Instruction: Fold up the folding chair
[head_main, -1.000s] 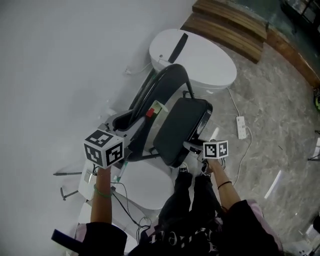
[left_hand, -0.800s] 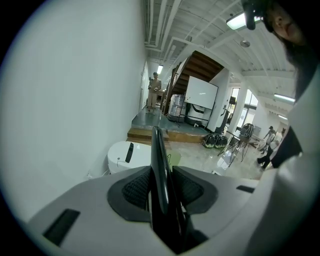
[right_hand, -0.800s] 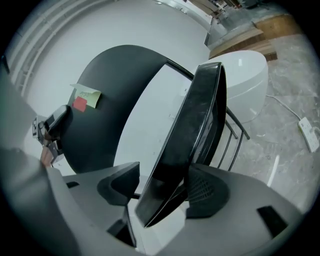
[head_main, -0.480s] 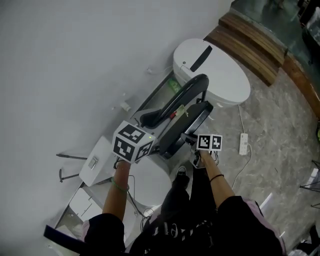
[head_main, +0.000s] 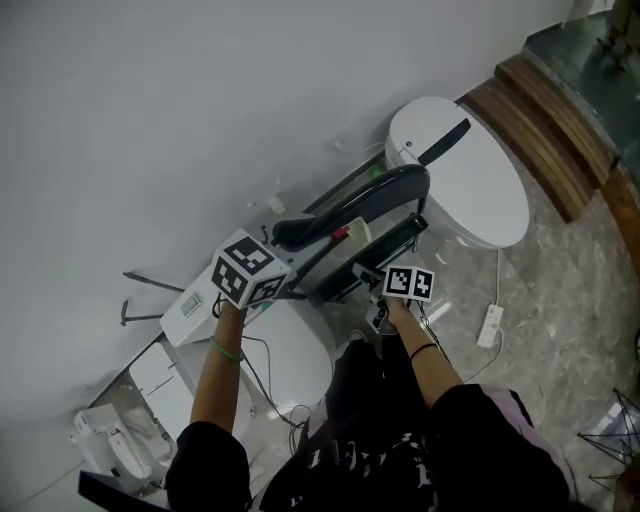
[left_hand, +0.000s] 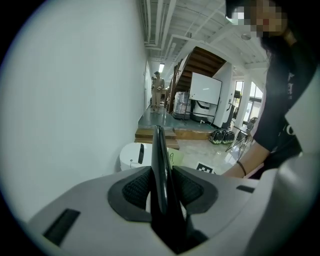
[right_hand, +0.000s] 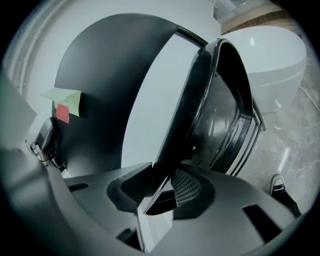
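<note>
**Left tongs (left_hand: 161, 192) and right tongs (right_hand: 165, 187) bite tight**

Left ones pinch the thin curved back (left_hand: 159, 160) of the black folding chair (head_main: 360, 200), by the white wall (head_main: 150, 120). Right ones have just been closing and pinch its flat black seat (right_hand: 220, 115). Best to press seat to back slowly, without letting go.

White oval object (head_main: 480, 190), power strip (head_main: 490, 325), wooden step (head_main: 545, 130)

Large open workplace hall, office or lab type. Plain white wall (head_main: 150, 120); polished grey marbled stone floor (head_main: 560, 300); low brown wooden step platform (head_main: 545, 120). White power strip (head_main: 490, 325) with its cable loose on the floor. Exposed white ceiling pipes (left_hand: 165, 20), dark open staircase (left_hand: 200, 62), standing whiteboard (left_hand: 206, 90), tall windows (left_hand: 252, 100). Distant person (left_hand: 158, 90) stands in the corridor.
</note>
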